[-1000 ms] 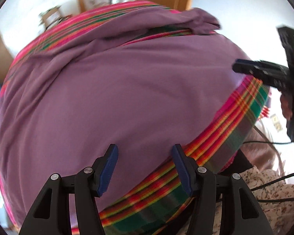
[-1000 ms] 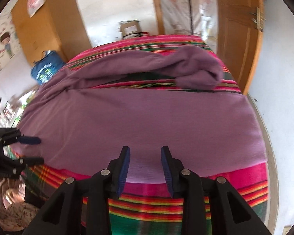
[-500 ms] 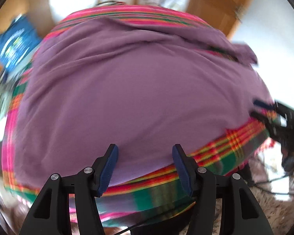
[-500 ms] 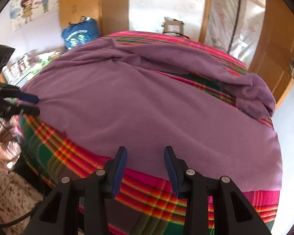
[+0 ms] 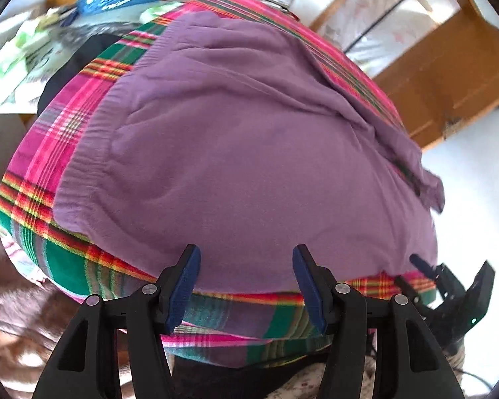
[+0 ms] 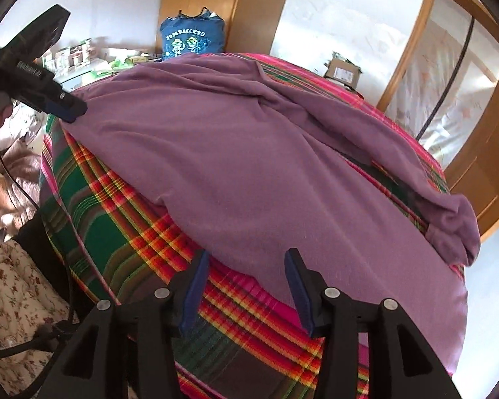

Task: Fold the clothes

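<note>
A purple long-sleeved garment (image 5: 249,149) lies spread flat on a table under a bright plaid cloth (image 5: 66,266). One sleeve is folded across the far side and ends in a bunched cuff (image 6: 455,229). My left gripper (image 5: 246,266) hovers open over the garment's near edge with nothing pinched. My right gripper (image 6: 246,266) hangs over the near edge of the garment (image 6: 249,149) where it meets the plaid cloth (image 6: 93,226); its jaws are opening and hold nothing. Each view also shows the other tool: the right gripper (image 5: 407,269) at the garment's corner, the left gripper (image 6: 71,111) by the far-left edge.
A blue bag (image 6: 191,38) and a cardboard box (image 6: 342,71) stand beyond the table. A wooden door (image 6: 482,166) is at the right. Floral fabric (image 6: 13,282) and a black cable (image 6: 13,183) lie low on the left, beside the table.
Both views have rolled and swung sideways along the table's near edge. The right gripper's jaws have spread wider. The left jaws keep the same gap.
</note>
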`<state>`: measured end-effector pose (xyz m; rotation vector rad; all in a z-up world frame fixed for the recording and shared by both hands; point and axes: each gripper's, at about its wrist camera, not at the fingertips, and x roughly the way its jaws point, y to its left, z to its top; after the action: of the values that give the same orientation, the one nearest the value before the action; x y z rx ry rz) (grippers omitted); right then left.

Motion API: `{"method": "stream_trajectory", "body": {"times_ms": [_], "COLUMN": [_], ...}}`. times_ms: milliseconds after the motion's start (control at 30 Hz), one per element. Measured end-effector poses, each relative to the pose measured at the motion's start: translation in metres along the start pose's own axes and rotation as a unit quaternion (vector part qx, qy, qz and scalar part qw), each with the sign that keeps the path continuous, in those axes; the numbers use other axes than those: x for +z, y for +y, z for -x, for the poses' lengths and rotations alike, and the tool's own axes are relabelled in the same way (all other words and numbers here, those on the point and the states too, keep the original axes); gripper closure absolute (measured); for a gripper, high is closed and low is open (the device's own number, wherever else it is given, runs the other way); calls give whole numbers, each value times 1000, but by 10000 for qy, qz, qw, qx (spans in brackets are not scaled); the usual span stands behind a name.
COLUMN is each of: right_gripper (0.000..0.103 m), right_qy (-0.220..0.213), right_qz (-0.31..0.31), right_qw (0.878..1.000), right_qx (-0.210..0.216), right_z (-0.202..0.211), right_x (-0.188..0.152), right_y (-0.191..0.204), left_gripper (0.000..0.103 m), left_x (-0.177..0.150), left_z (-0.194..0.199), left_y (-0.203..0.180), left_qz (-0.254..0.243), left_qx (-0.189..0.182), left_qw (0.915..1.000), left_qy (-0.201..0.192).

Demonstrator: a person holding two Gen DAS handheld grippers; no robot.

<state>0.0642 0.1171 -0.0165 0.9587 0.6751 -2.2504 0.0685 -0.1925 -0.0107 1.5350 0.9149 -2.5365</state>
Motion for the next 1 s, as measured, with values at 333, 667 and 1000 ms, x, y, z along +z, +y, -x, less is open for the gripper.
{"method": "stream_trajectory", "body": {"times_ms": [333,667,1000], "right_gripper": [98,101,101], "right_qy": [157,236,299], "right_qz": [401,677,627], "right_qw": [9990,9974,9976], "right_qx": [-84,-31,40], "right_z": [-5,12,13], "right_x": [7,-1,1], "right_y": [15,25,22], "left_gripper": [43,43,43], "left_x": [8,12,10], "left_z": [-2,-1,18], "left_y": [4,9,35], "left_qz": [202,210,687], "left_qx": [109,142,244], "left_qw": [9996,9996,9968], "left_qy": [-152,-140,-318]}}
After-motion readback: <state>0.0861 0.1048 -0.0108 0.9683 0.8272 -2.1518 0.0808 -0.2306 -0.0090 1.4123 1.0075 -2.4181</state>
